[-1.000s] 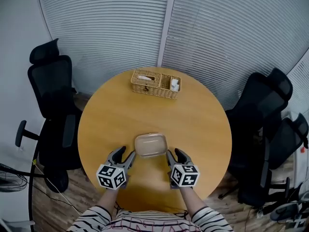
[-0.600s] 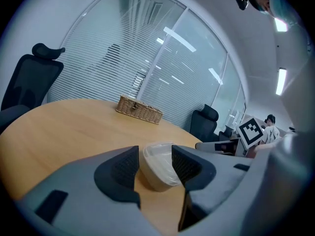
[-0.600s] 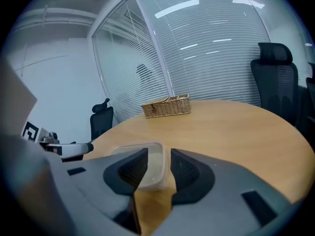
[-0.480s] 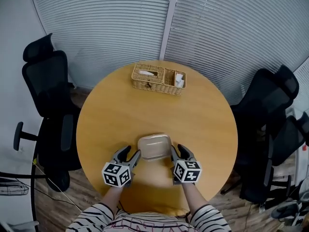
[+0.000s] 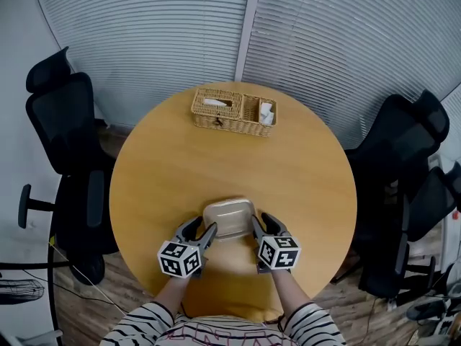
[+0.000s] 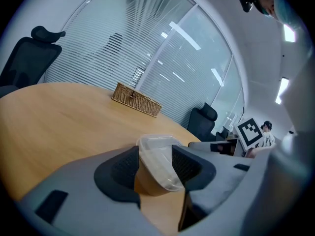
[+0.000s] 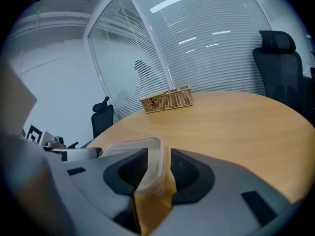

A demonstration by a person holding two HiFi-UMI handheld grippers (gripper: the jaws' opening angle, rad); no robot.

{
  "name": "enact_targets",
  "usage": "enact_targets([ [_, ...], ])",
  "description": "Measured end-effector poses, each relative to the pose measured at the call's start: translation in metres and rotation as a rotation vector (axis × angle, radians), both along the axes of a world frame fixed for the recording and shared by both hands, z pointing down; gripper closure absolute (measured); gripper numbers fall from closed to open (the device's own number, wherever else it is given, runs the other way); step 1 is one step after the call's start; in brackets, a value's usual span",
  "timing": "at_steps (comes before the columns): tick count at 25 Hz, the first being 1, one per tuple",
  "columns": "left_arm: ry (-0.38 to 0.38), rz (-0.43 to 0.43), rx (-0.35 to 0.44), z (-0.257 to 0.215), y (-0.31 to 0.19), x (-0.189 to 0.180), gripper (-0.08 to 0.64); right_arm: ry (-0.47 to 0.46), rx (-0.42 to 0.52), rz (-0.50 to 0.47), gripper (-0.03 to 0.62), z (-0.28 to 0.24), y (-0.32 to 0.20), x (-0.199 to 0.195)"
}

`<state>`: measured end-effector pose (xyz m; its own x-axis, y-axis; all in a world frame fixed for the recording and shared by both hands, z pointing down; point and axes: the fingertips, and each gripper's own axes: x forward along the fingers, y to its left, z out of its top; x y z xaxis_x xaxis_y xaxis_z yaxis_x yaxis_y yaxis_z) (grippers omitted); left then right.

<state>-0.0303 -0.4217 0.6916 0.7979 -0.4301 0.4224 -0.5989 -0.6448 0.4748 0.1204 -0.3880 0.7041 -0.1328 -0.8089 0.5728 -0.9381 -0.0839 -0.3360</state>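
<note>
A clear plastic container (image 5: 229, 218) with a lid sits at the near side of the round wooden table (image 5: 216, 157). My left gripper (image 5: 200, 230) is at its left edge and my right gripper (image 5: 258, 224) at its right edge. In the left gripper view the jaws of the left gripper (image 6: 153, 168) are closed on the container (image 6: 158, 156) at its rim. In the right gripper view the right gripper (image 7: 158, 168) likewise pinches the rim of the container (image 7: 142, 154). The container's underside is hidden.
A wicker basket (image 5: 232, 112) holding tissues stands at the table's far edge, also seen as the basket (image 6: 136, 99) and the basket (image 7: 167, 99). Black office chairs stand left (image 5: 61, 135) and right (image 5: 403, 157). Blinds cover the glass wall behind.
The left gripper has drawn in closer to the container's left edge. In both gripper views the container sits higher between the jaws than before.
</note>
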Motion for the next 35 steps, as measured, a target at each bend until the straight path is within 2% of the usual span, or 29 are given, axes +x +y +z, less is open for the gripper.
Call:
enact_targets([
  [6,-0.006,-0.004,-0.001,0.001,0.000,0.002,0.373,-0.025,0.002,-0.018,0.479,0.002,0.001,-0.006],
  [21,-0.015,-0.037,0.018,-0.011,0.003,0.001,0.373,-0.080,0.033,-0.009,0.494,-0.014,0.007,-0.009],
  [29,0.040,-0.102,0.051,-0.034,0.000,-0.010,0.374,-0.122,0.082,-0.003,0.512,-0.037,0.010,-0.014],
  [35,0.080,-0.156,0.094,-0.061,0.006,-0.022,0.454,-0.142,0.121,-0.001,0.538,-0.061,0.020,-0.015],
])
